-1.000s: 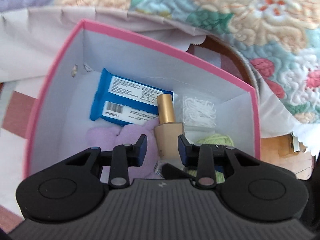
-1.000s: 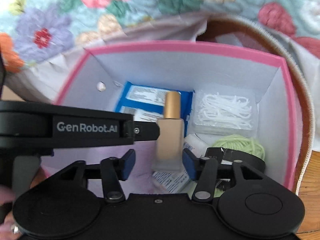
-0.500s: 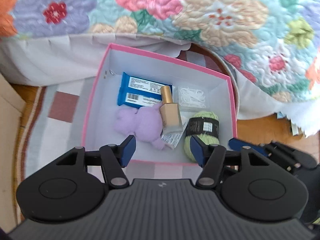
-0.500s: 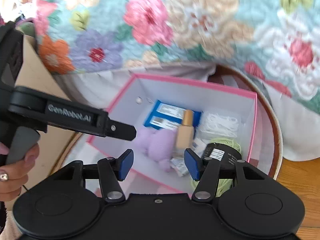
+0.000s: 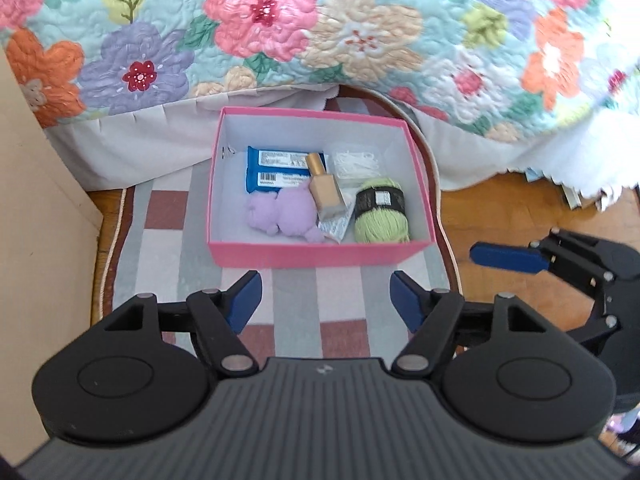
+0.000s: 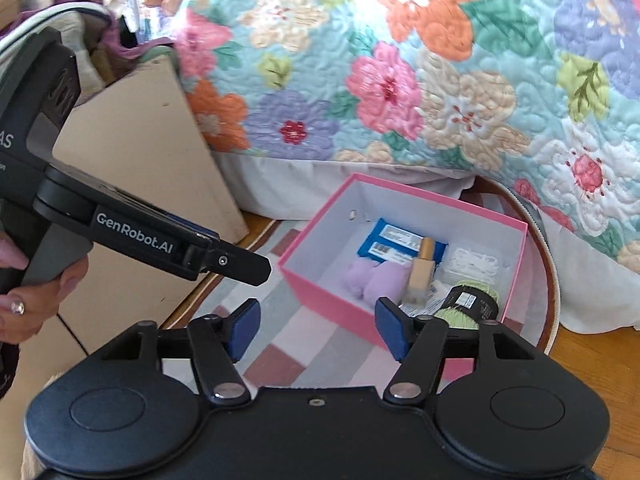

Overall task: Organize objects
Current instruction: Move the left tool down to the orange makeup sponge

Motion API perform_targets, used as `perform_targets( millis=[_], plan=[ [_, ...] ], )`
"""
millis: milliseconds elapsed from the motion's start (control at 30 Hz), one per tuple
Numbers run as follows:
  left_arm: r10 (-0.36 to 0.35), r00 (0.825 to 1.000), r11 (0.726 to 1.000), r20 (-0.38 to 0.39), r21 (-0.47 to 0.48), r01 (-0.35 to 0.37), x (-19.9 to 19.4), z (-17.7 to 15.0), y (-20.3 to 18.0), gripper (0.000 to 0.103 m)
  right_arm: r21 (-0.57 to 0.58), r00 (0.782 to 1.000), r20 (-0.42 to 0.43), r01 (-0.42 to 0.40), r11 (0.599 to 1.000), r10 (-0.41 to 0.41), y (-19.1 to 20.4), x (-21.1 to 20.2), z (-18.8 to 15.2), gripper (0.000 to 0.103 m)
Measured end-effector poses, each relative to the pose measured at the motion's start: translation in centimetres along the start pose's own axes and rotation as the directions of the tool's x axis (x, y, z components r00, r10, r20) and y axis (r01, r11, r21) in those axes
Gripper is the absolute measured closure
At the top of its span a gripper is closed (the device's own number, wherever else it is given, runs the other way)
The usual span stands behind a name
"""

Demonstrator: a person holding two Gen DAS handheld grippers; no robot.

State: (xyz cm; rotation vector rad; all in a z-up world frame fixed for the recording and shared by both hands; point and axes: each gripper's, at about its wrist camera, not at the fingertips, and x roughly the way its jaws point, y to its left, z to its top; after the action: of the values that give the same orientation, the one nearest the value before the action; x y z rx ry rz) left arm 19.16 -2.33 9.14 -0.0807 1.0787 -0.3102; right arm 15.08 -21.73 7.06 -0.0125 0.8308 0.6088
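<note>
A pink box (image 5: 320, 254) (image 6: 320, 288) with a white inside stands on a striped rug. It holds a blue packet (image 5: 276, 170) (image 6: 394, 240), a gold-capped bottle (image 5: 324, 188) (image 6: 422, 272), a lilac plush toy (image 5: 286, 214) (image 6: 378, 282), a green yarn ball (image 5: 382, 216) (image 6: 468, 306) and a clear pack of white picks (image 5: 356, 162) (image 6: 476, 260). My left gripper (image 5: 325, 296) hangs above the rug, short of the box, jaws opening, nothing between them. My right gripper (image 6: 316, 330) is likewise raised and back from the box, jaws opening and empty.
A floral quilt (image 5: 320, 24) (image 6: 440, 80) drapes over the bed behind the box. A beige board (image 5: 36, 184) (image 6: 148, 152) stands at the left. The striped rug (image 5: 160, 248) lies on wooden floor (image 5: 500, 208). A hand (image 6: 24, 304) grips the left tool.
Both grippers have pulled up and back out of the box and opened wider. The bottle, upright between the jaws a second ago, now lies leaning among the things in the box.
</note>
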Motion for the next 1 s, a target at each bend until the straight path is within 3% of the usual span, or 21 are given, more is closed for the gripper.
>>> perform_targets(
  millis=[267, 433, 700, 1000],
  plan=[
    [-0.009, 1.000, 0.997, -0.019, 0.072, 0.010, -1.3, -4.7, -3.3, 0.033, -0.032, 1.000, -0.026, -0.001, 0.999, 0.000, -0.6, -4.0, -4.4, 0.029],
    [-0.028, 0.999, 0.995, -0.024, 0.094, 0.030, -0.1, -6.8, -5.1, 0.033, -0.037, 0.999, -0.037, 0.012, 0.999, -0.014, -1.6, -5.0, -7.7, 0.028],
    [-0.054, 0.996, 0.992, -0.071, 0.108, 0.061, 5.2, -9.4, -6.9, 0.033, -0.029, 0.996, -0.039, 0.075, 0.997, -0.076, -4.0, -2.8, -13.2, 0.028],
    [-0.076, 0.997, 0.984, -0.030, 0.159, 0.080, 10.5, -10.9, -8.5, 0.033, -0.007, 0.992, 0.016, 0.126, 0.992, -0.126, -6.4, 2.1, -18.5, 0.027]
  ],
)
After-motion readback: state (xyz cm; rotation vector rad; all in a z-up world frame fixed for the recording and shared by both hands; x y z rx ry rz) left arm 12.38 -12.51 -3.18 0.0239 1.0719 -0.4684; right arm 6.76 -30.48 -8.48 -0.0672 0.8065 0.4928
